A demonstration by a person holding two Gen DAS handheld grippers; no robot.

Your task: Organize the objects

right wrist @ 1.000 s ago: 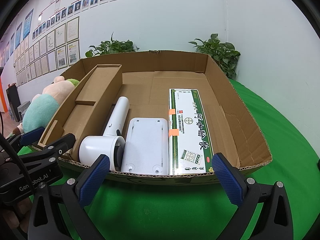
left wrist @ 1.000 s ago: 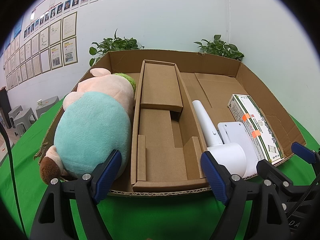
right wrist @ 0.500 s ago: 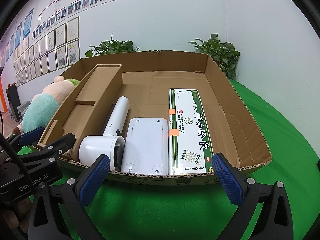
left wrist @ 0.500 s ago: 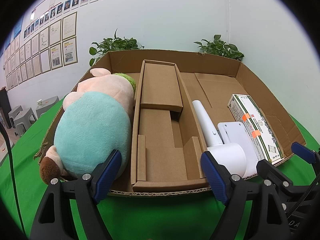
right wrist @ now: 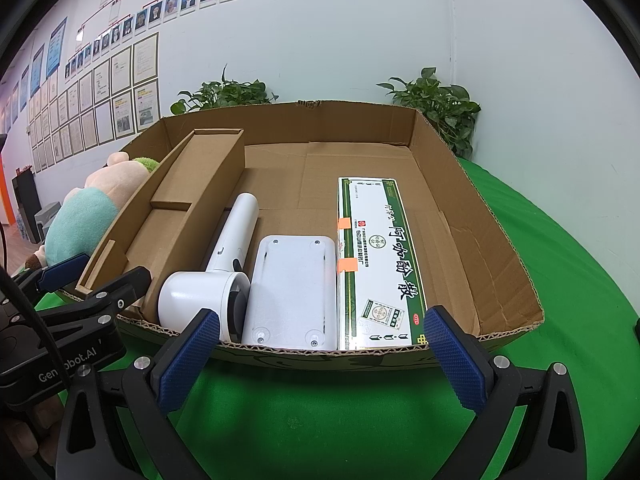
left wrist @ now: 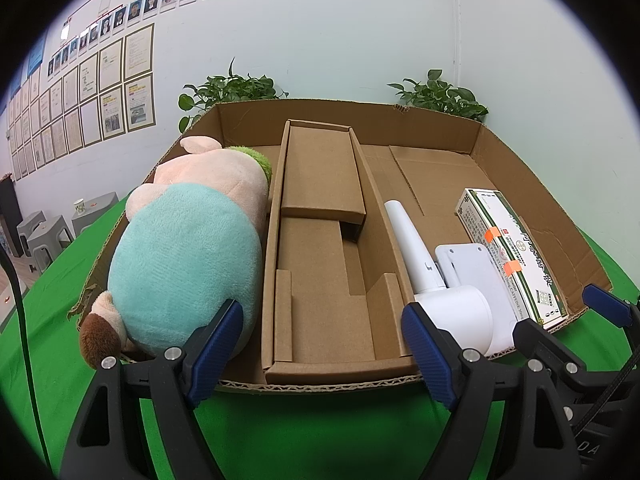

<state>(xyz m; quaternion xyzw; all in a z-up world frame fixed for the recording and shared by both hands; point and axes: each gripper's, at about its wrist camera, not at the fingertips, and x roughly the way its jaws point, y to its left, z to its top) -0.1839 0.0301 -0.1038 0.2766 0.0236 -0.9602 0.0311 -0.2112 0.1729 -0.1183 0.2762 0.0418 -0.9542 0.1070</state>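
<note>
A wide cardboard tray [left wrist: 532, 200] [right wrist: 480, 216] lies on the green table. In it, from left to right: a teal and pink plush toy [left wrist: 184, 256] [right wrist: 80, 212], a cardboard insert [left wrist: 320, 248] [right wrist: 184, 200], a white hair dryer [left wrist: 436, 276] [right wrist: 224, 264], a flat white device [left wrist: 476, 264] [right wrist: 292, 284] and a green and white box [left wrist: 512, 248] [right wrist: 380, 256]. My left gripper [left wrist: 324, 348] is open and empty in front of the tray's near edge. My right gripper [right wrist: 320, 356] is open and empty, also just in front of the near edge.
Green cloth [right wrist: 320, 412] covers the table. Potted plants [left wrist: 440, 96] [right wrist: 224, 96] stand behind the tray against the wall. Grey stools [left wrist: 44, 232] stand off to the left. The left gripper [right wrist: 80, 280] shows at the left of the right wrist view.
</note>
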